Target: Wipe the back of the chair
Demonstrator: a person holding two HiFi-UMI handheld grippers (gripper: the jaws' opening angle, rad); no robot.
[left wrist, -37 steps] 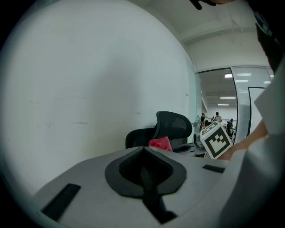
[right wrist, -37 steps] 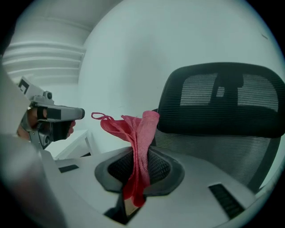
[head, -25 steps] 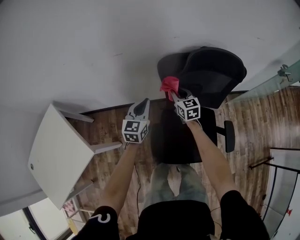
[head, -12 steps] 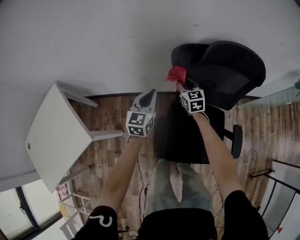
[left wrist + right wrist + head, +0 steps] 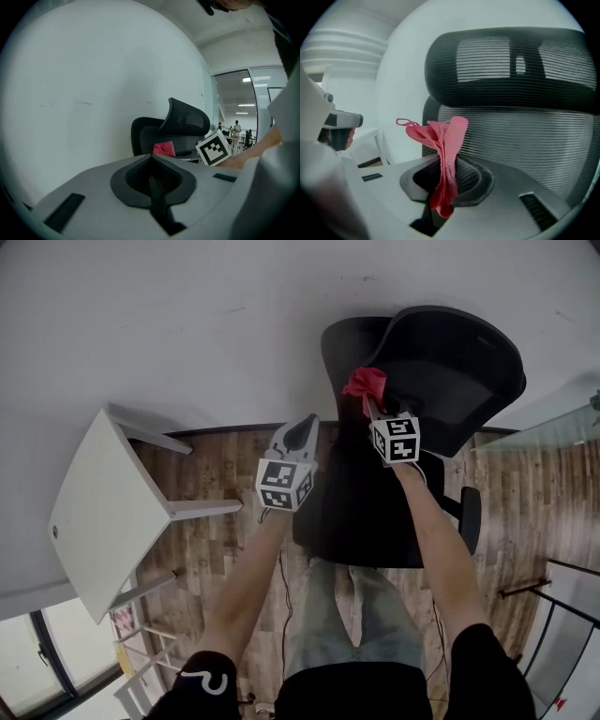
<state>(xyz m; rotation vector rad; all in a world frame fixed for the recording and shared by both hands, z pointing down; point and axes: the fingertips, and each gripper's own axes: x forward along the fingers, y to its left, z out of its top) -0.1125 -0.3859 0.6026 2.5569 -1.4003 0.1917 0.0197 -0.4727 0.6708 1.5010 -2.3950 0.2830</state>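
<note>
A person's right gripper [image 5: 368,409] clamps a bunched red cloth [image 5: 365,382] between its jaws, close in front of the mesh back of a black office chair [image 5: 455,371] that stands against a white wall [image 5: 187,324]. The left gripper [image 5: 302,430], jaws pressed together on nothing, hovers beside it over a wood floor [image 5: 211,549], near a white table [image 5: 103,521]. Each gripper's cube bears black-and-white square markers.

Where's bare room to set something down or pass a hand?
Bare: the white table's top at left, the chair seat, and the wood floor between them. Crowded: the backrest, where the right gripper holds the red cloth.
</note>
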